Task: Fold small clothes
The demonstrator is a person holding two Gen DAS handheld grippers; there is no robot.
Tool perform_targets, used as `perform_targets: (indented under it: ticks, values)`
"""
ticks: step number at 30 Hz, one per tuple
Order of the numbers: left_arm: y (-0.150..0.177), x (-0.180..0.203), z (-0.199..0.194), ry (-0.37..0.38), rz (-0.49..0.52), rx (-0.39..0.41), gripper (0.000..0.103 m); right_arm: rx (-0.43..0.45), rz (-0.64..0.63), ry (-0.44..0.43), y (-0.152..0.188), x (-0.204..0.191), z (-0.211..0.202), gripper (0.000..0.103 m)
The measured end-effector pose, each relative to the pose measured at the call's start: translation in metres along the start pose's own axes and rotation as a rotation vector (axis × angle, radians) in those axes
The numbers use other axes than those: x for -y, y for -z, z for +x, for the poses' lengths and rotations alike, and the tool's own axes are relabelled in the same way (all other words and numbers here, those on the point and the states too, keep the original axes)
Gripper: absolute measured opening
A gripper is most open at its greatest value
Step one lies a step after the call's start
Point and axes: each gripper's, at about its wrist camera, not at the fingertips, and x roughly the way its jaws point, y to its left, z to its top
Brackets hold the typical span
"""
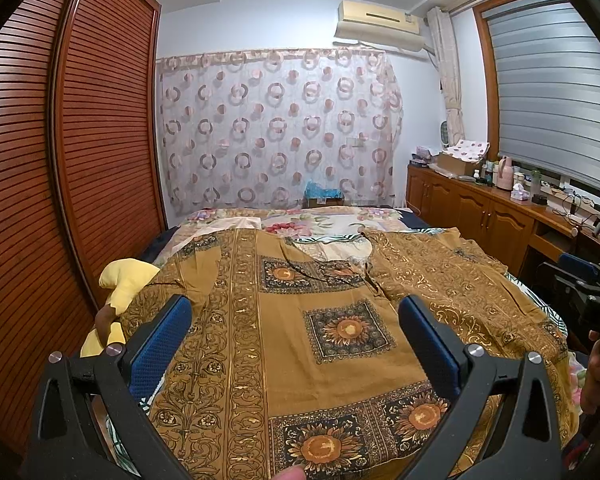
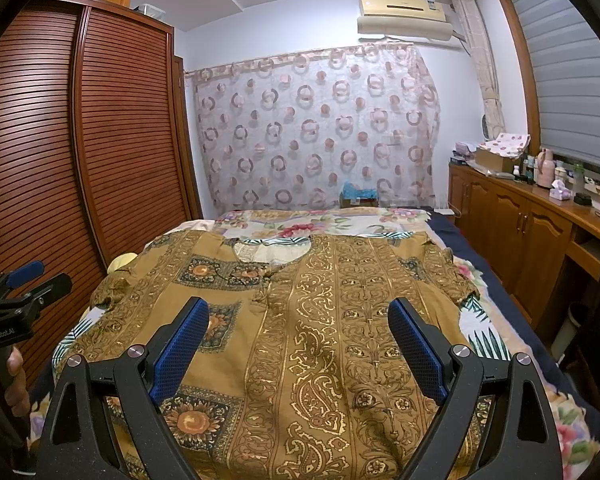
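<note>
A brown short-sleeved shirt (image 1: 300, 320) with gold scrollwork and sunflower squares lies spread flat on the bed, collar toward the far end. It also shows in the right wrist view (image 2: 320, 340). My left gripper (image 1: 296, 312) is open and empty, hovering over the shirt's left half. My right gripper (image 2: 298, 316) is open and empty, hovering over the shirt's right half. The right gripper shows at the edge of the left wrist view (image 1: 580, 292), and the left gripper at the edge of the right wrist view (image 2: 24, 284).
The bed (image 2: 340, 220) has a floral cover. A yellow plush toy (image 1: 120, 284) lies at the bed's left edge. A slatted wooden wardrobe (image 1: 60, 160) stands left. A wooden cabinet (image 2: 520, 216) with bottles runs along the right. A patterned curtain (image 1: 276, 128) hangs behind.
</note>
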Motion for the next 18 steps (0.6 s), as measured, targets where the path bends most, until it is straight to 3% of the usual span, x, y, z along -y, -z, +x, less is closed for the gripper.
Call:
perform_targets:
  ticks: [18]
  values:
    - [0.0018,0.0009,-0.0007,0.000,0.002,0.005,0.103,0.001,-0.001,-0.003,0.0001,-0.0022,0.0002,0.092]
